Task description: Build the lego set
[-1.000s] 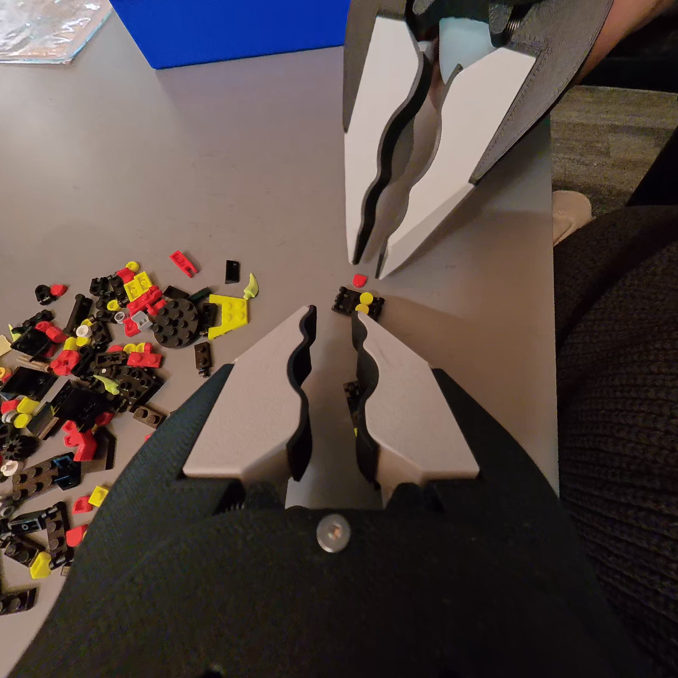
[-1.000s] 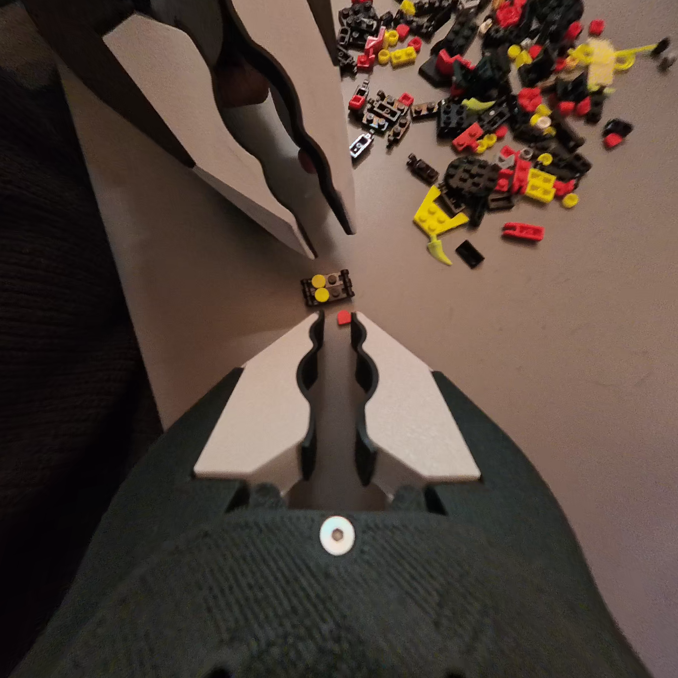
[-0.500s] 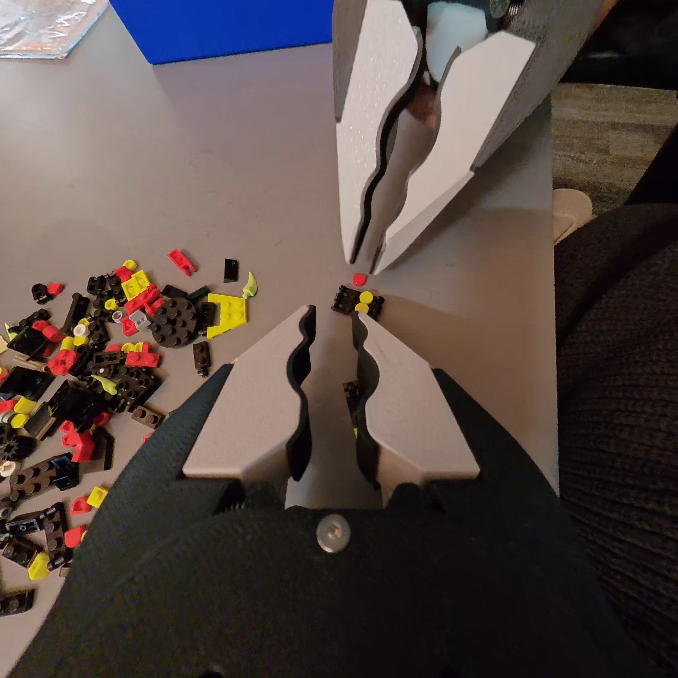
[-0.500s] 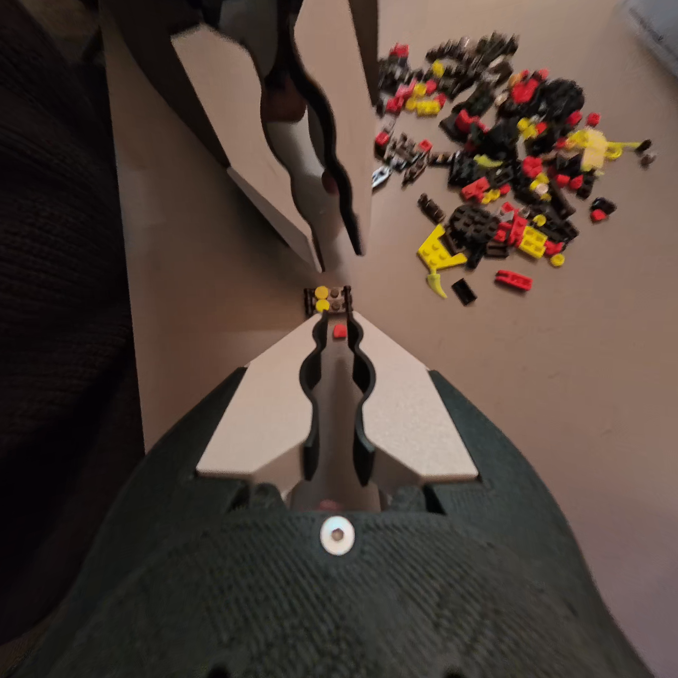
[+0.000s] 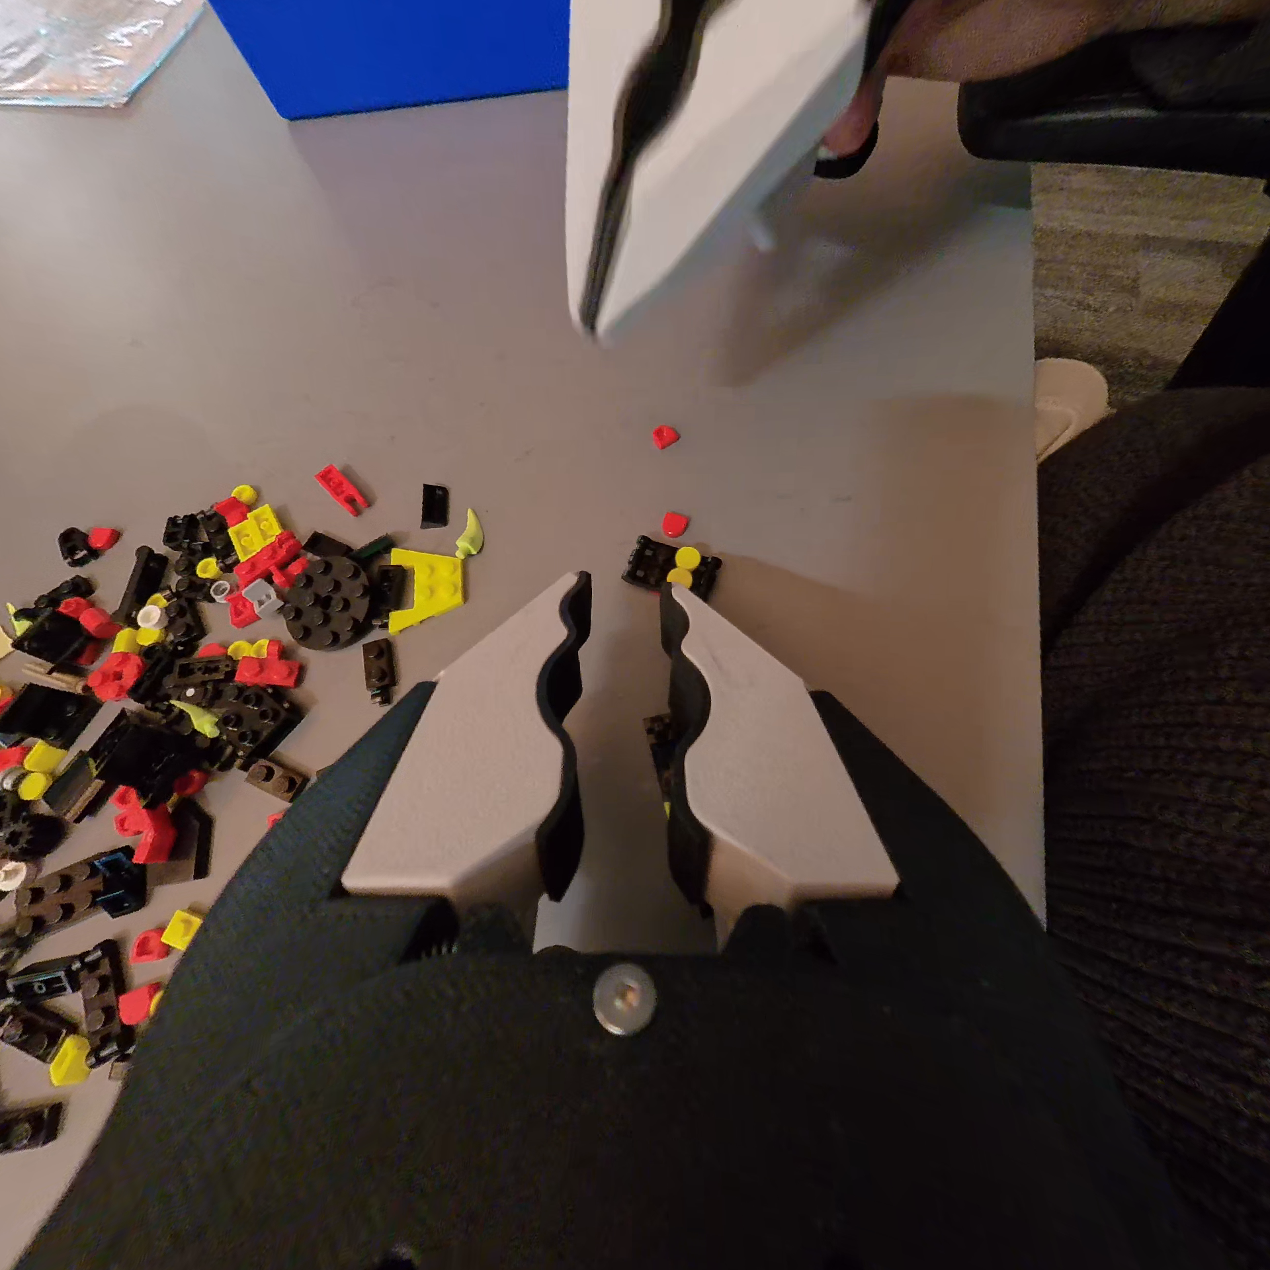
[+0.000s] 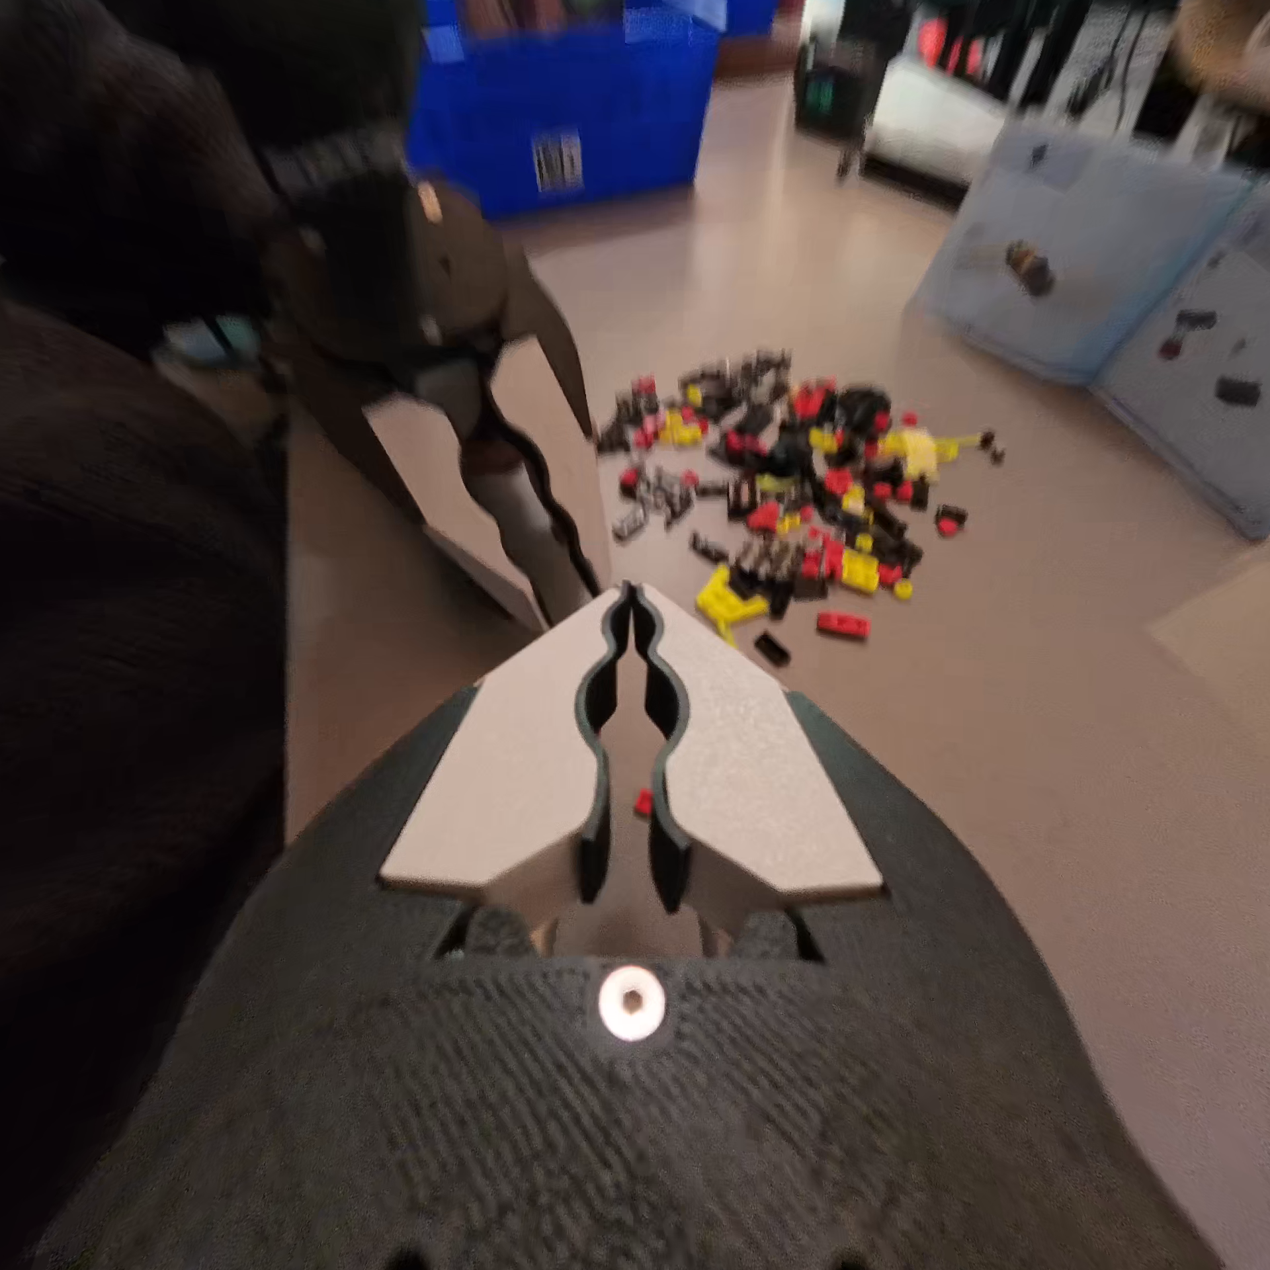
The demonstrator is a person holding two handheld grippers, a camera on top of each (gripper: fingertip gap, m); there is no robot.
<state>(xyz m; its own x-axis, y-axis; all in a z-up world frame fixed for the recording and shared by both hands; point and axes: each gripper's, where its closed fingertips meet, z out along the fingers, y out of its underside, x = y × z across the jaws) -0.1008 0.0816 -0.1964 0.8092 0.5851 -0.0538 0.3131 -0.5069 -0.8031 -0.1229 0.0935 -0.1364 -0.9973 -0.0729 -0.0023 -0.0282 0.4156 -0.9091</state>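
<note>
A small black plate assembly with two yellow round studs (image 5: 670, 574) lies on the grey table (image 5: 343, 309), just beyond my left gripper (image 5: 627, 591). That gripper is open and empty, low over the table. One tiny red piece (image 5: 675, 524) lies beside the assembly, and another red piece (image 5: 664, 436) lies farther out. My right gripper (image 5: 592, 328) hangs blurred above them, shut, with nothing visible between its tips. In the right wrist view the right gripper (image 6: 629, 592) is shut, a red piece (image 6: 644, 802) shows through the gap between its fingers, and the left gripper (image 6: 567, 605) is just beyond.
A loose pile of black, red and yellow lego pieces (image 5: 172, 673) covers the table's left side and also shows in the right wrist view (image 6: 790, 495). A blue bin (image 5: 398, 48) and a clear plastic bag (image 5: 62, 48) sit at the back. The table edge (image 5: 1034, 481) runs on the right beside a person's dark sleeve. Tip to tip, the grippers are about 7 cm apart.
My right gripper has closed and lifted up and away from the small assembly. A second red piece now shows on the table where it was. The left gripper has not moved.
</note>
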